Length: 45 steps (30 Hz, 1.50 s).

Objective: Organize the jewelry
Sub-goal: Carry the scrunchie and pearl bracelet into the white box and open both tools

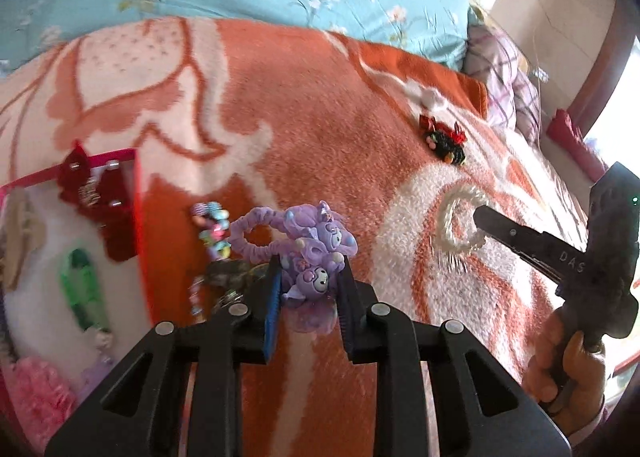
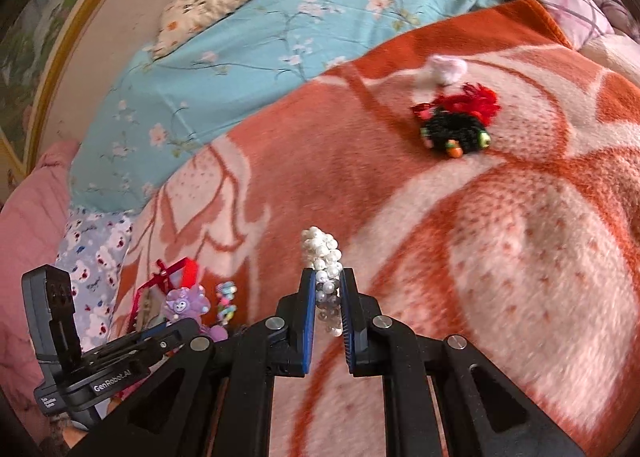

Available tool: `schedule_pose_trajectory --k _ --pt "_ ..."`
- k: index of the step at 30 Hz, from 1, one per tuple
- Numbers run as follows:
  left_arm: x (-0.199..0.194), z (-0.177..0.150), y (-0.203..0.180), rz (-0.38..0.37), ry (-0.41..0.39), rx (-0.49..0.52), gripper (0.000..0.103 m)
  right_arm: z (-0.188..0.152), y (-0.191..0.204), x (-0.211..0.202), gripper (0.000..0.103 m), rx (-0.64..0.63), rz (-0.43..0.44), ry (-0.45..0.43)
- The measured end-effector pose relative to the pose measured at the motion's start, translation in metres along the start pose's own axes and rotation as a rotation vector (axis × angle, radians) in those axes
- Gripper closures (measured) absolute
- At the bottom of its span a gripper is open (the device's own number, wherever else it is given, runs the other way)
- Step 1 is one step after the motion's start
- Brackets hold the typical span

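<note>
Orange-and-white blanket [image 2: 500, 257] on bed; black-red hair tie [image 2: 456, 129] lying far off. Left tongs [image 1: 310, 281] clamped on purple scrunchie [image 1: 308, 257] beside pink tray [image 1: 138, 193]. Right tongs [image 2: 327, 285] pinching white pearl bracelet [image 2: 326, 257].

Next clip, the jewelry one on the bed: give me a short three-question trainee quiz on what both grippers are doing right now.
1. True or false: the left gripper has its jaws closed on a purple hair tie.
2. What does the right gripper hold? A) pearl bracelet B) green clip C) red bow
3. Fill in: the black and red hair tie lies loose on the orange ____.

Key
1. True: the purple hair tie with cartoon charms sits between the blue pads.
2. A: the pearl bracelet is pinched between the jaws.
3. Blanket: nothing grips that hair tie.
</note>
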<state>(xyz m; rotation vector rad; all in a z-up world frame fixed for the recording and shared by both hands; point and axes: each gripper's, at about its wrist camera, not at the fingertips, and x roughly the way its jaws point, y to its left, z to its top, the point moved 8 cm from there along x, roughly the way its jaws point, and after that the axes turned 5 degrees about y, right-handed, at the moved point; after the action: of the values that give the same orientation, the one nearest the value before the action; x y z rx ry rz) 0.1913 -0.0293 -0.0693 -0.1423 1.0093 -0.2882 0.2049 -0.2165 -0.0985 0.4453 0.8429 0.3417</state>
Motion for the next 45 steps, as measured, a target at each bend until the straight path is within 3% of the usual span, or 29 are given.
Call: schedule_pose_trajectory --k 23,33,45 --pt "-0.088 -0.064 0.112 0.105 -0.103 -0.212 0.081 -0.063 0.126 0.027 0.092 -0.17 0.174 0.122" --pt "-0.101 -0.084 0.152 0.15 -0.11 -0.286 0.081 -0.088 0.185 0.048 0.092 -0.245 0.25 0.183" --pt "-0.101 -0.086 0.184 0.191 -0.107 -0.334 0.081 -0.102 0.256 0.078 0.092 -0.307 0.37 0.234"
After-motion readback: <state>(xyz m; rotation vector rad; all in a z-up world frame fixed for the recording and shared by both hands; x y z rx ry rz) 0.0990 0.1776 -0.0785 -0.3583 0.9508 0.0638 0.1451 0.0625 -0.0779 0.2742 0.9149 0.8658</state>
